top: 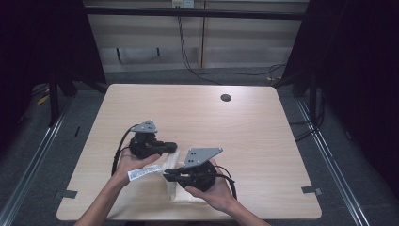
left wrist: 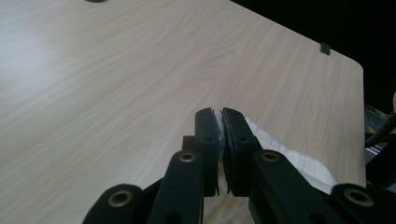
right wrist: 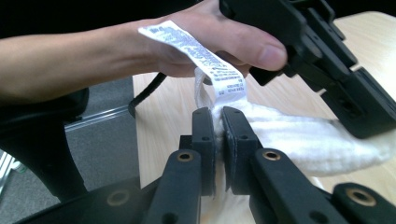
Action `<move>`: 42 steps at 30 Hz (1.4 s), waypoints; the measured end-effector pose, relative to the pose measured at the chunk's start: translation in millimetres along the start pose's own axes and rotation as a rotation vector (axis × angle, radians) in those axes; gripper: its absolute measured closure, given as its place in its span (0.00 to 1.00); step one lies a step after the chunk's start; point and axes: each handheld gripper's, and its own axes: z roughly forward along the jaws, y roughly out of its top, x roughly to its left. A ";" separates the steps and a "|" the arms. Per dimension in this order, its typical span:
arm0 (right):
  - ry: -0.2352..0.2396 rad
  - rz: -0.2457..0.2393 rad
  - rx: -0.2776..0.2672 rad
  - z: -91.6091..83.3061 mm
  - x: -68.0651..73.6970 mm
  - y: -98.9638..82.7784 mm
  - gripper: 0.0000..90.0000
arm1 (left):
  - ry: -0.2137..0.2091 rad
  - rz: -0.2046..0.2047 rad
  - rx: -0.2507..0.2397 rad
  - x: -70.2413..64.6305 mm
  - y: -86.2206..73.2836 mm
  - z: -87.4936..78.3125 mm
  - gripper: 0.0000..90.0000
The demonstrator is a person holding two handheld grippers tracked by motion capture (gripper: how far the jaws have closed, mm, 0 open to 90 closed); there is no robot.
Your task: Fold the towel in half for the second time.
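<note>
Two thin edge grips: left hand-held gripper (left wrist: 219, 114) and right hand-held gripper (right wrist: 218, 112) each clenched on the white towel (right wrist: 299, 135), near-centre of the tabletop (top: 244, 122). Risk: pulling apart could slip the fabric out; the care label (right wrist: 201, 53) may snag.

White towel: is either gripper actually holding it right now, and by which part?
Both. The left gripper pinches a thin edge of the white towel; the right gripper pinches the edge beside its care label.
</note>
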 end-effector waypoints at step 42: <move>-0.197 0.129 0.237 -21.0 -13.6 -98.6 0.79 | -0.048 -0.025 0.162 -7.1 -16.6 92.2 0.84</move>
